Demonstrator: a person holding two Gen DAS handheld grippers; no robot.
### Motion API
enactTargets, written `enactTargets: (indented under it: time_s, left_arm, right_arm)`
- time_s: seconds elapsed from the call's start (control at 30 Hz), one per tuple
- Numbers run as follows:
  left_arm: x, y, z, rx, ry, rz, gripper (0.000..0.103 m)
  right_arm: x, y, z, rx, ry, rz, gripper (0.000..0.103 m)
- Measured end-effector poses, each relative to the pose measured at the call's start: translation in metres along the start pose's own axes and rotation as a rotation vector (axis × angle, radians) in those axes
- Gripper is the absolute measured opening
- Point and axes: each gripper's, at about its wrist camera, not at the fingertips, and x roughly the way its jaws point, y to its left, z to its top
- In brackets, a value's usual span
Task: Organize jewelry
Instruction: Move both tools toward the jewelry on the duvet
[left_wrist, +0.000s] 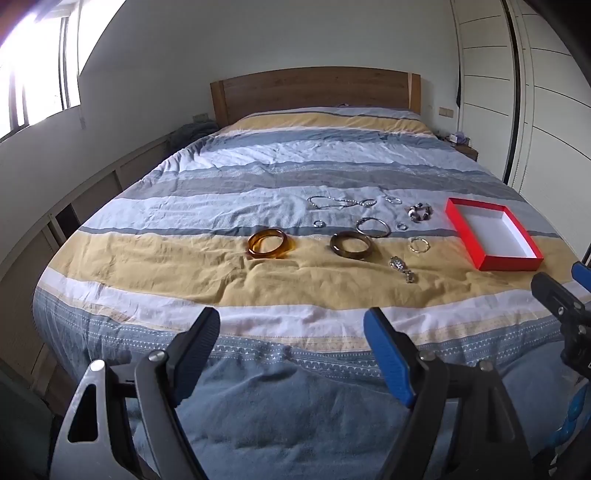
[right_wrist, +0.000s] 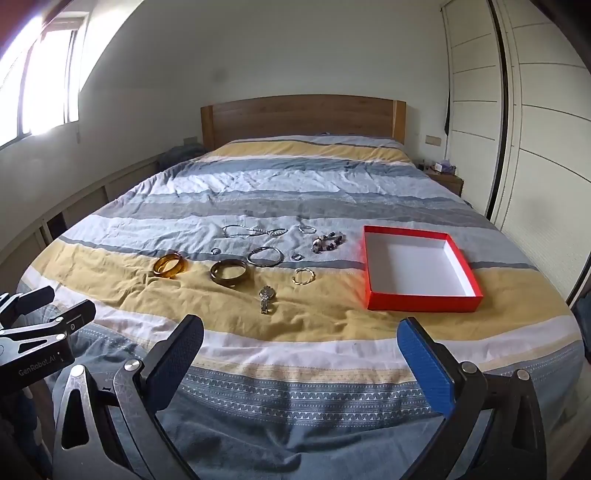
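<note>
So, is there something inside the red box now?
Nothing: the red box shows only its bare white floor. Its near wall hides a thin strip of that floor. All jewelry lies outside on the bedspread.

One text can be read. In the right wrist view, the black body of the left gripper (right_wrist: 48, 306), at the left edge of the picture and left of the amber bangle (right_wrist: 170, 265), carries the white lettering "GenRobot.AI" along its side, below its two dark jaws; the last letters run close to a small white mark beside them. The red box (right_wrist: 421, 301), the watch (right_wrist: 266, 295) face and the wall plate by the headboard (right_wrist: 303, 118) bear no lettering that can be made out. In the left wrist view nothing can be read.
</note>
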Motion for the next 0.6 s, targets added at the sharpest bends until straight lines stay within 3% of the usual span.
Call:
enactTargets:
  time_s: [0.3, 0.6]
  left_arm:
    - [0.006, 0.011, 0.002, -0.01, 0.051, -0.031, 0.079]
    - [0.017, 0.027, 0.002, -0.046, 0.075, -0.014, 0.079]
  right_arm:
    - [-0.008, 0.001, 0.005, 0.017, 0.003, 0.067, 0.102]
    - [0.005, 0.01, 0.007, 0.009, 0.021, 0.121, 0.1]
